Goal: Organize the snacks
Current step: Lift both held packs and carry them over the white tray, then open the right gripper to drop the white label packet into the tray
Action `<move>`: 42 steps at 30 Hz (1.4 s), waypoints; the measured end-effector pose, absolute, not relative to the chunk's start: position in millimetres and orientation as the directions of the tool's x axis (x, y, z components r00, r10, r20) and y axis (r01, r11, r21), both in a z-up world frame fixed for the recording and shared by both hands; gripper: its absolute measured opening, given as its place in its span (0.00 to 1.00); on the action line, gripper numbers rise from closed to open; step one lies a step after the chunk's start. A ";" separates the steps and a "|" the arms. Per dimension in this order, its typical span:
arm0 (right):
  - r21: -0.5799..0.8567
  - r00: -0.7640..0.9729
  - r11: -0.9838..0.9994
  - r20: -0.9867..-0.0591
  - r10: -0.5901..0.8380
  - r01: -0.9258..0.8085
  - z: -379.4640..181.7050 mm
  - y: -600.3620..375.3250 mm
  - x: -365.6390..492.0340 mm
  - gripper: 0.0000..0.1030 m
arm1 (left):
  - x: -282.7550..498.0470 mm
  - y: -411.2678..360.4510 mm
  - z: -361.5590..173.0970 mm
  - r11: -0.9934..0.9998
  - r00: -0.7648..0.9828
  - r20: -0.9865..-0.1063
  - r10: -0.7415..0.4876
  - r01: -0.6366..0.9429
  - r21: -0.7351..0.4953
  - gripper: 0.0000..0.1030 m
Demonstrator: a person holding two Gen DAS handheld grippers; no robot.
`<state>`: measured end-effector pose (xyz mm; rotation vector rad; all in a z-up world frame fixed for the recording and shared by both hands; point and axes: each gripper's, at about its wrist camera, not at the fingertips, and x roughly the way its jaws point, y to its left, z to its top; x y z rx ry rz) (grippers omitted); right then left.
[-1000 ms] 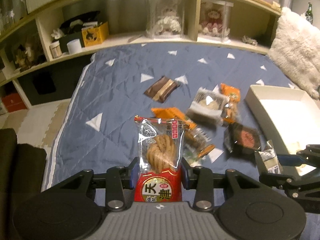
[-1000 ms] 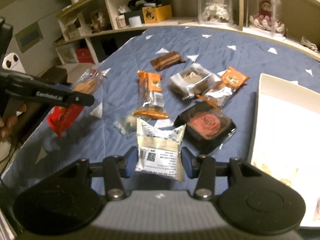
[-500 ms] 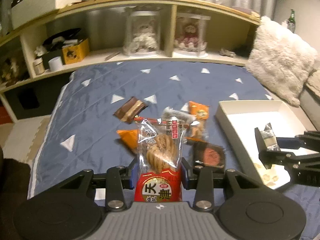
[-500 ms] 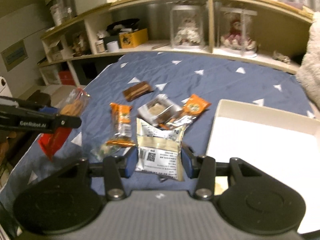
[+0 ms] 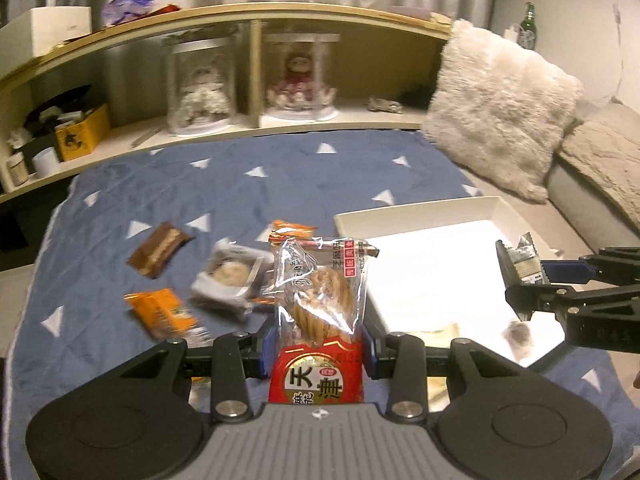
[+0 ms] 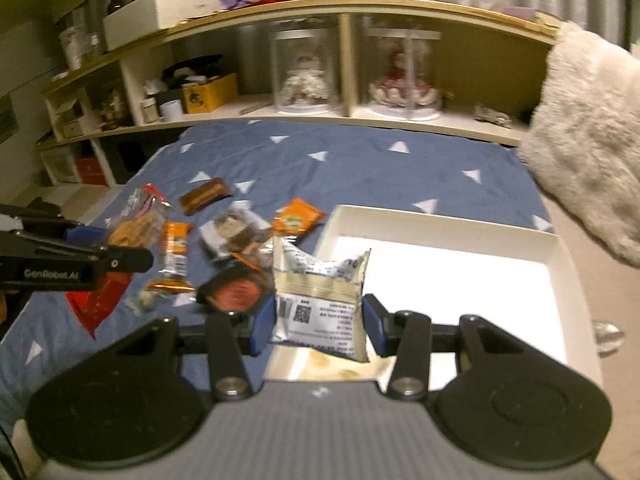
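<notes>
My left gripper (image 5: 319,346) is shut on a clear-and-red bag of twisted biscuits (image 5: 320,304), held upright above the blue bedspread, just left of the white tray (image 5: 416,210). My right gripper (image 6: 319,324) is shut on a white-and-cream snack packet (image 6: 320,296), over the tray's (image 6: 448,224) near left corner. In the right wrist view the left gripper (image 6: 120,258) with its biscuit bag (image 6: 138,222) shows at the left edge. Several snacks lie loose on the bedspread: a brown bar (image 5: 160,250), an orange packet (image 5: 162,312), a grey-wrapped cake (image 5: 228,278), and a dark round-cake pack (image 6: 236,290).
A fluffy white pillow (image 5: 500,108) leans at the tray's far right. A wooden shelf (image 5: 240,128) with two glass-domed dolls, a yellow box (image 5: 82,132) and small jars runs along the bed's far edge. The floor drops off at the bed's left side.
Both grippers have swung to the right and risen a little, each carrying its packet. The white tray has come toward the middle of both views and the loose snacks have slid left.
</notes>
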<state>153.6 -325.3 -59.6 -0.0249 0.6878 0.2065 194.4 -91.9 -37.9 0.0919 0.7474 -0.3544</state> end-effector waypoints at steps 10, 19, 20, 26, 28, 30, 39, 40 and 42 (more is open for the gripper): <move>0.023 0.761 0.995 -0.643 0.089 -0.097 -60.5 -393.4 140.1 0.52 | 199.1 -166.0 -45.3 0.912 0.624 -0.695 -0.358 0.393 -0.116 0.41; 0.030 0.755 0.999 -0.655 0.031 -0.015 -67.0 -449.1 139.1 0.52 | 209.1 -221.4 -54.4 0.895 0.578 -0.707 -0.408 0.405 -0.185 0.41; 0.030 0.753 1.000 -0.657 0.025 -0.007 -68.1 -454.4 139.6 0.52 | 210.4 -226.4 -56.3 0.895 0.574 -0.710 -0.409 0.403 -0.191 0.41; 0.047 0.741 0.998 -0.671 0.011 0.028 -78.6 -482.0 142.9 0.52 | 220.9 -248.0 -73.0 0.893 0.539 -0.727 -0.427 0.378 -0.244 0.41; 0.050 0.733 0.998 -0.680 0.007 0.037 -83.3 -487.4 145.2 0.52 | 224.8 -254.6 -80.5 0.894 0.528 -0.735 -0.426 0.370 -0.252 0.41; 0.051 0.724 0.998 -0.690 0.004 0.043 -88.1 -492.6 146.6 0.52 | 228.9 -259.8 -88.0 0.895 0.514 -0.744 -0.427 0.358 -0.266 0.41; 0.053 0.691 0.996 -0.723 -0.011 0.071 -104.9 -516.3 149.5 0.52 | 248.9 -268.6 -104.9 0.902 0.492 -0.761 -0.422 0.310 -0.300 0.41; 0.055 0.687 0.996 -0.726 -0.009 0.072 -106.1 -517.5 149.7 0.52 | 250.5 -268.8 -105.8 0.903 0.490 -0.763 -0.422 0.307 -0.302 0.41; 0.059 0.679 0.995 -0.734 -0.008 0.075 -109.3 -518.6 151.1 0.52 | 252.7 -268.9 -108.3 0.902 0.483 -0.766 -0.425 0.301 -0.310 0.41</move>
